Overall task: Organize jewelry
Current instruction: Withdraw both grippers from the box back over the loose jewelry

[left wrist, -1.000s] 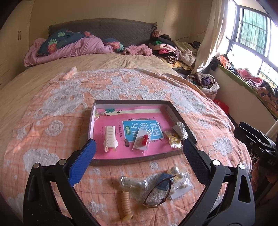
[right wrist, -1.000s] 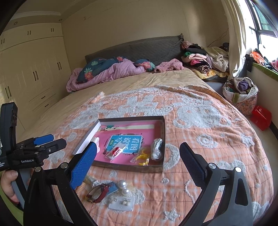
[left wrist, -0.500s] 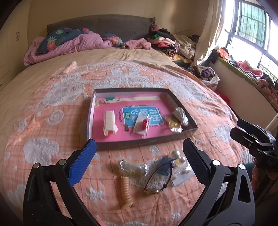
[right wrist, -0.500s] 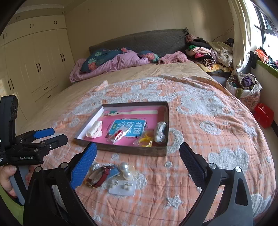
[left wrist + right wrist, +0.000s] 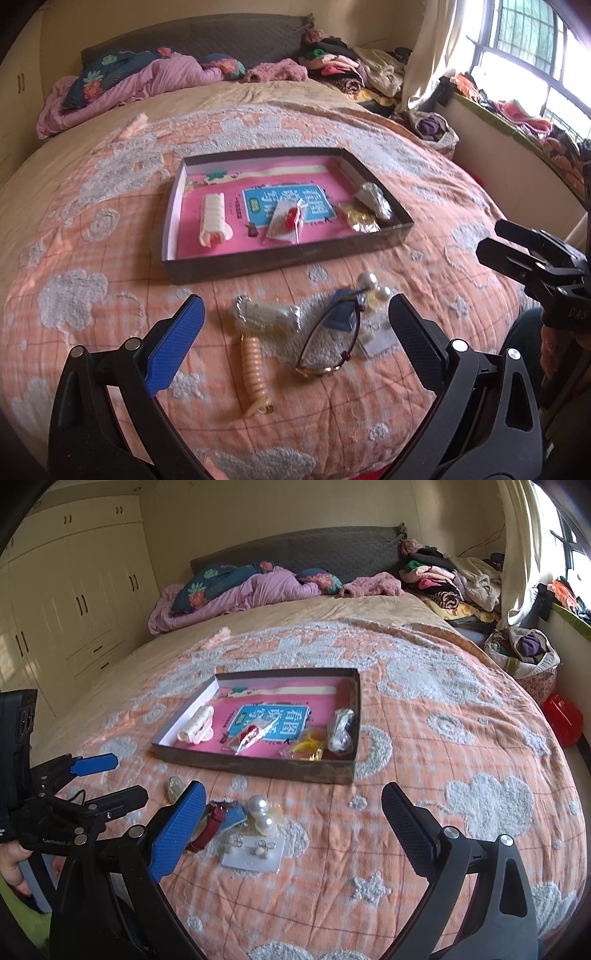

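Observation:
A shallow brown box with a pink floor (image 5: pixel 258 264) (image 5: pixel 258 768) lies on the bed. It holds a cream hair claw (image 5: pixel 212 218), a clear packet with red pieces (image 5: pixel 288 221), yellow bands (image 5: pixel 310 744) and a silvery packet (image 5: pixel 373 199). In front of it lie a coiled peach hair tie (image 5: pixel 253 373), a beaded packet (image 5: pixel 266 314), a dark red bracelet (image 5: pixel 328 343), pearl earrings (image 5: pixel 260 812) and an earring card (image 5: pixel 255 853). My left gripper (image 5: pixel 295 339) is open and empty above these loose pieces. My right gripper (image 5: pixel 293 827) is open and empty over the pearls.
The bed has an orange and white patterned quilt (image 5: pixel 92 295). Pink bedding and pillows (image 5: pixel 129 85) lie at the headboard, piled clothes (image 5: pixel 351 70) at the back right. A laundry bag (image 5: pixel 524 653) and a red object (image 5: pixel 561 716) sit on the floor right.
Both grippers have pulled back and risen, so the box and loose jewelry sit further off and higher in view. Both stay open. Nothing on the bed has moved.

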`<state>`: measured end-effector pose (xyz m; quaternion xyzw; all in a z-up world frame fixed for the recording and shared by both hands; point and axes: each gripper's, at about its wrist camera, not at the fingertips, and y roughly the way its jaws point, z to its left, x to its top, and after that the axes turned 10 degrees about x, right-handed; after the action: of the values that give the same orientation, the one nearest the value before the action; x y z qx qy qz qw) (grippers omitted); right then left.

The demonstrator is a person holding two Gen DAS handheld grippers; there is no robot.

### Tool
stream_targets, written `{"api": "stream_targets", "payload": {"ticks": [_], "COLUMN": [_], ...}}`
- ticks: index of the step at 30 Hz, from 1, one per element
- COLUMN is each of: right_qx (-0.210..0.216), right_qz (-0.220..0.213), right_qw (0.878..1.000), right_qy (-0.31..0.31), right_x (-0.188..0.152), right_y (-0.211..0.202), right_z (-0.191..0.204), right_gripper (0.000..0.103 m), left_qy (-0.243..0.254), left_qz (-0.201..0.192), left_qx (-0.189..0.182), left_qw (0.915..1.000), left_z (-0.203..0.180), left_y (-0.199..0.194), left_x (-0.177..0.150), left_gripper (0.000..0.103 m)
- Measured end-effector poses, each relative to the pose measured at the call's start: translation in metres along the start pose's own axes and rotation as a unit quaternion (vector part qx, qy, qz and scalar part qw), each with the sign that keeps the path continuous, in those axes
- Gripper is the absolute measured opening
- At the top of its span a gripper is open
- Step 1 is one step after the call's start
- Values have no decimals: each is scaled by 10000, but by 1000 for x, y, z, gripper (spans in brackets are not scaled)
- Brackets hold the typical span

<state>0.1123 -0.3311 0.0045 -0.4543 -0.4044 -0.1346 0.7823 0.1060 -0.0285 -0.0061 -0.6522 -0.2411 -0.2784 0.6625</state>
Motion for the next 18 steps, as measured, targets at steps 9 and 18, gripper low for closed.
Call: {"api": "stream_targets", "payload": {"ticks": [9, 18], "right_qx": [-15, -40], "right_qz": [258, 572], "right_qw": [9997, 9984], "right_qy": [-46, -16], "right_x": [-9, -18], "right_y": [13, 32], "right_z": [-4, -12], "right_gripper": [95, 95], "left_qy": [116, 146], "left_qz": [303, 672], "left_qx": [-130, -385], "left_qw": [9994, 9969], "left_z": [-6, -10], "left_y": [14, 34], "left_x": [-15, -27], "left_gripper": [93, 93]}}
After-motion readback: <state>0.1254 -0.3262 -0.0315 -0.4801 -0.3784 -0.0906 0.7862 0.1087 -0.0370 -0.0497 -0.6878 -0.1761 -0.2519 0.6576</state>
